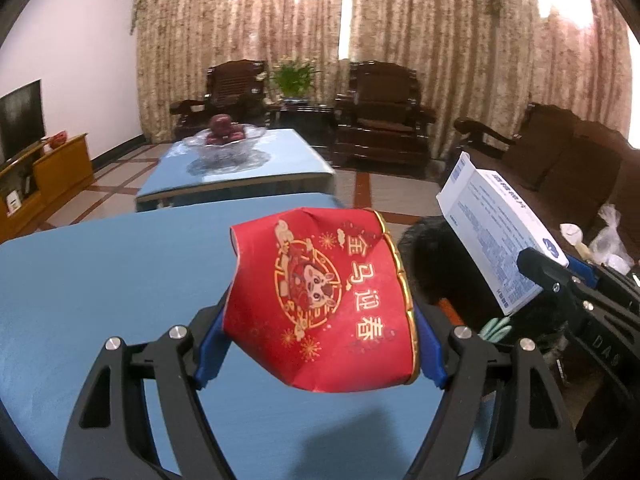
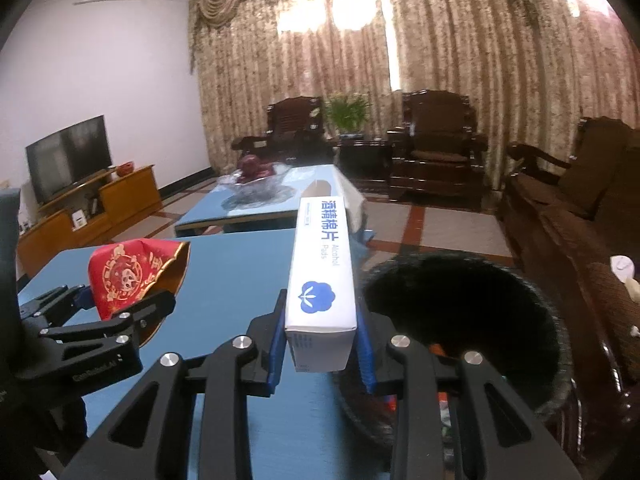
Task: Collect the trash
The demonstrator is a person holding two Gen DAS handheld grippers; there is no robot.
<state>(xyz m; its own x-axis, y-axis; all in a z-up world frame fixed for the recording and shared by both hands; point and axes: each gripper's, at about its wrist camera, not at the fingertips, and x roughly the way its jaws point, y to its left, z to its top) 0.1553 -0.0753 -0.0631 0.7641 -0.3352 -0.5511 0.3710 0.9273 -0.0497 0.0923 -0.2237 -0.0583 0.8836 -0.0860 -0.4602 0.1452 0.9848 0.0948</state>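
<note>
Holding a crushed red paper cup [image 1: 320, 300] pinched in the left gripper [image 1: 320, 344] over the blue table [image 1: 100, 280] and a white alcohol-pads box [image 2: 323, 280] clamped in the right gripper [image 2: 322, 344], the carrying step seems in hand, so next each piece should go over the black bin [image 2: 460, 304] just right of the table and be let go.

Site: home living room | evidence: carved wooden armchairs [image 2: 438, 148], draped curtains [image 2: 460, 48], TV [image 2: 68, 160] on wooden cabinet [image 2: 120, 196], fruit bowl [image 1: 228, 144] on blue coffee table [image 1: 280, 156], potted plant [image 2: 346, 114].
</note>
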